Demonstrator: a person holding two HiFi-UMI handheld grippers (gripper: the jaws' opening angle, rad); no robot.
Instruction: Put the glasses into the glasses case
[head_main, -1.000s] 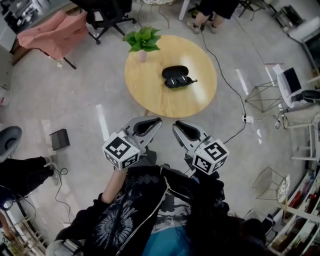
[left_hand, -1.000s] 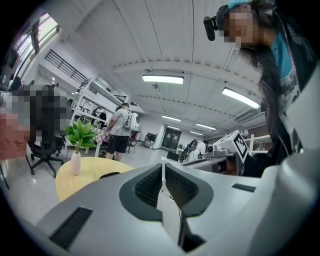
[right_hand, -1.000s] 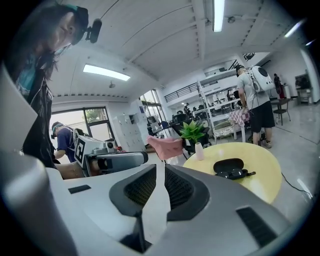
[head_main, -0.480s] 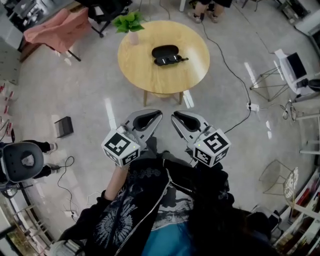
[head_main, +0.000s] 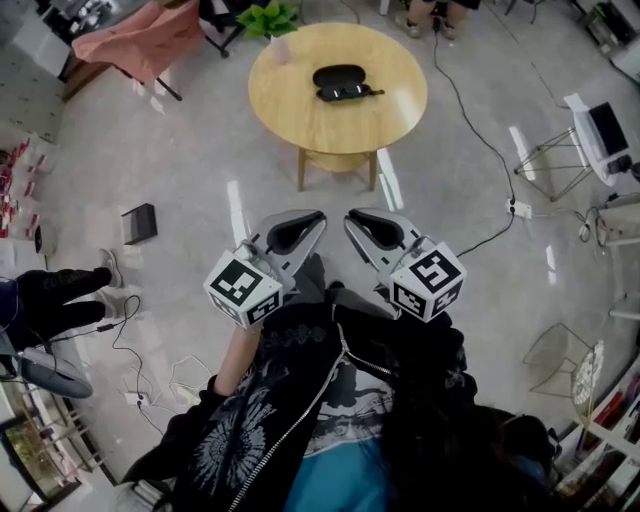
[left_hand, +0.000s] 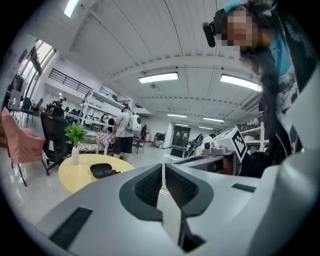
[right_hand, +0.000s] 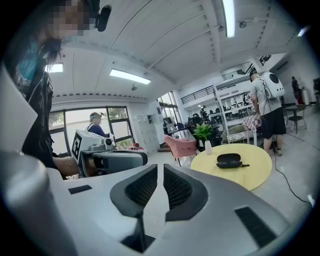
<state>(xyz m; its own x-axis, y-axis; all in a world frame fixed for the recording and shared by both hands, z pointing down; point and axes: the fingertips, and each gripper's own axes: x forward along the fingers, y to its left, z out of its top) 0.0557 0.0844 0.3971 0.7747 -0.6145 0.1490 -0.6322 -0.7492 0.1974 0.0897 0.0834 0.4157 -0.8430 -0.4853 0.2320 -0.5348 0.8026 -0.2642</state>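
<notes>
Chair (head_main: 140, 40) in pink stands far left, with a potted plant (head_main: 268, 18) at the round wooden table's (head_main: 300, 120) edge. The black glasses case (head_main: 338, 75) sits mid-table, the glasses (head_main: 350, 93) touching its near side. Well short of the table, the left gripper (head_main: 316, 216) is clenched empty. The right gripper (head_main: 352, 216) has just been closing on nothing. A cable (head_main: 470, 120) trails across the floor at right.

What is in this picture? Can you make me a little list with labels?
table: round, wooden, far ahead of the person
glasses case: black, on the table
glasses: dark, right by the case; too small to tell more
plant: green, at the table's edge
left gripper: jaws together, empty
right gripper: just closed, jaws together, empty
</notes>
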